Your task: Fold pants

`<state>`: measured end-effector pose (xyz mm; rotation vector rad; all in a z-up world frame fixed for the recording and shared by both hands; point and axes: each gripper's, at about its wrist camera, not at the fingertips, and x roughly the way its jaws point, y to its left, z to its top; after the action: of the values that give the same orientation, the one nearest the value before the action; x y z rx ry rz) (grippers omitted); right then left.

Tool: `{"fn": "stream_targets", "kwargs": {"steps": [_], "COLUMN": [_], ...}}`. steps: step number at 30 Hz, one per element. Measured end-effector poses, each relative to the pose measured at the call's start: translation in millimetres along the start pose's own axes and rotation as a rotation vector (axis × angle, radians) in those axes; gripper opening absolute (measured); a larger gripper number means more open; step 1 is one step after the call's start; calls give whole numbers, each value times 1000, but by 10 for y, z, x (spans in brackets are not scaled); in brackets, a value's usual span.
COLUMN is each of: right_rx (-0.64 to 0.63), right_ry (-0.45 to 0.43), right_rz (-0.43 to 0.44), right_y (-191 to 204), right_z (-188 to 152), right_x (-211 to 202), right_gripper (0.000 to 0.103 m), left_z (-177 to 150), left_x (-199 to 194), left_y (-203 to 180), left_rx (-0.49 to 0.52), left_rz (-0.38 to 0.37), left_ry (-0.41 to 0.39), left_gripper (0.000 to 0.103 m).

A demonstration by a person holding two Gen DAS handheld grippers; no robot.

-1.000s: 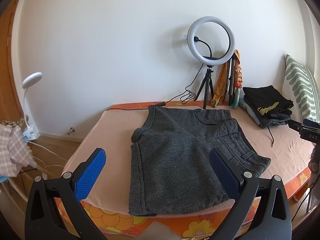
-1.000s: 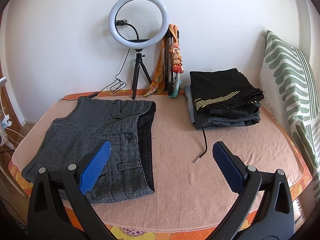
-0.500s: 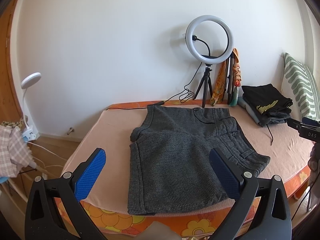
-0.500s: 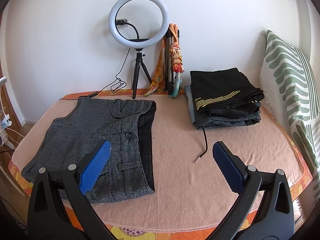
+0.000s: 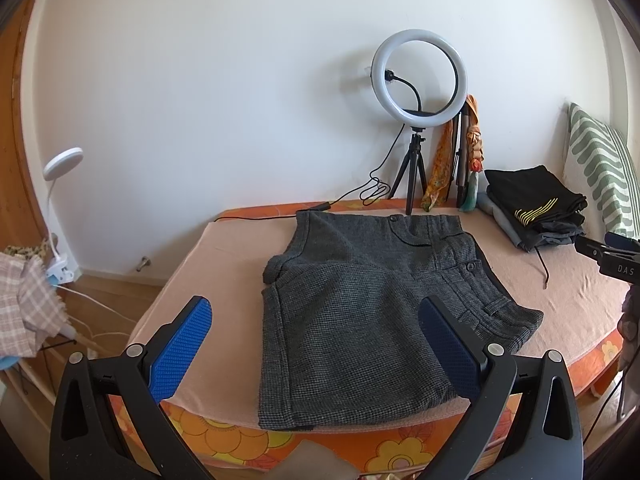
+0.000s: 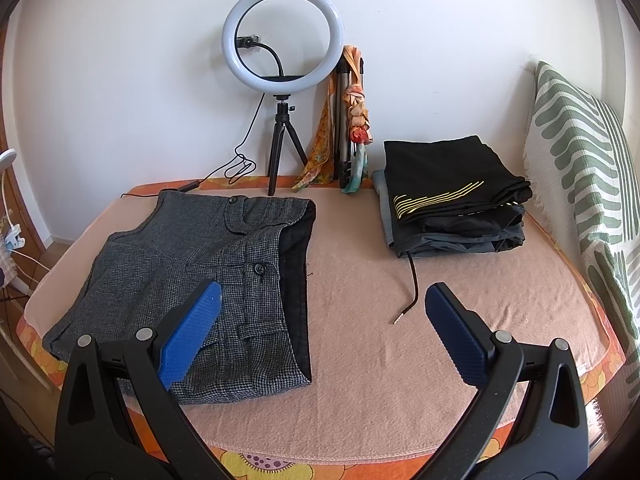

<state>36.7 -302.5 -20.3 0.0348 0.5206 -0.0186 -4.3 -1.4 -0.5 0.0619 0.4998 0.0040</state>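
Observation:
Grey checked short pants [image 5: 372, 304] lie folded in half on the peach blanket [image 5: 224, 264], waistband toward the wall; they also show at the left of the right wrist view [image 6: 192, 272]. My left gripper [image 5: 316, 344] is open and empty, held back from the bed's near edge, over the pants' hem. My right gripper [image 6: 324, 332] is open and empty, above the blanket beside the pants' right edge. Part of the right gripper shows at the right edge of the left wrist view [image 5: 608, 256].
A stack of folded dark clothes [image 6: 452, 196] with a loose drawstring [image 6: 412, 288] sits at the back right. A ring light on a tripod [image 6: 280, 80] and scarves stand by the wall. A striped pillow [image 6: 588, 184] lies right. A white lamp [image 5: 60, 168] stands left.
My left gripper has drawn back and up a little, so the pants and bed look smaller and lower. The right view is nearly unchanged.

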Motion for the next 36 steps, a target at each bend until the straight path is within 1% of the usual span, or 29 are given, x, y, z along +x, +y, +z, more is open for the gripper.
{"fn": "stream_targets", "kwargs": {"steps": [5, 8, 10, 13, 14, 18, 19, 22, 23, 25, 27, 29, 31, 33, 34, 36], "right_rx": [-14, -61, -91, -126, -142, -220, -246, -311, -330, -371, -421, -470, -517, -572, -596, -630], "right_ry": [-9, -32, -47, -47, -45, -21, -11, 23, 36, 57, 72, 98, 121, 146, 159, 174], "right_rz": [25, 40, 52, 100, 119, 182, 192, 239, 260, 297, 318, 337, 352, 361, 366, 370], "right_y": [-43, -39, -35, -44, -41, 26, 59, 157, 193, 280, 379, 470, 547, 623, 651, 688], "right_z": [-8, -20, -32, -46, -58, -137, -167, -257, -284, -346, -427, -508, -596, -685, -727, -792], "right_x": [-3, -16, -9, 38, 55, 130, 150, 195, 209, 229, 245, 274, 323, 370, 393, 435], "right_gripper": [103, 103, 103, 103, 103, 103, 103, 103, 101, 98, 93, 88, 86, 80, 77, 76], "left_z": [-18, -51, -71, -115, -127, -205, -225, -329, -368, -450, -565, -689, -801, -892, -925, -959], "left_x": [70, 142, 167, 173, 186, 195, 197, 188, 193, 222, 239, 252, 266, 301, 323, 378], "left_y": [55, 127, 159, 245, 280, 449, 487, 569, 595, 619, 607, 533, 433, 356, 323, 283], "left_rx": [7, 8, 29, 48, 50, 89, 110, 184, 204, 228, 256, 318, 387, 445, 471, 515], "left_rz": [8, -2, -35, -124, -138, -142, -144, -152, -161, -191, -227, -254, -264, -274, -271, -257], "left_ry": [28, 53, 51, 50, 58, 84, 94, 123, 137, 176, 212, 237, 261, 281, 286, 291], "left_gripper": [103, 103, 103, 103, 103, 101, 100, 88, 82, 76, 66, 61, 60, 60, 60, 60]}}
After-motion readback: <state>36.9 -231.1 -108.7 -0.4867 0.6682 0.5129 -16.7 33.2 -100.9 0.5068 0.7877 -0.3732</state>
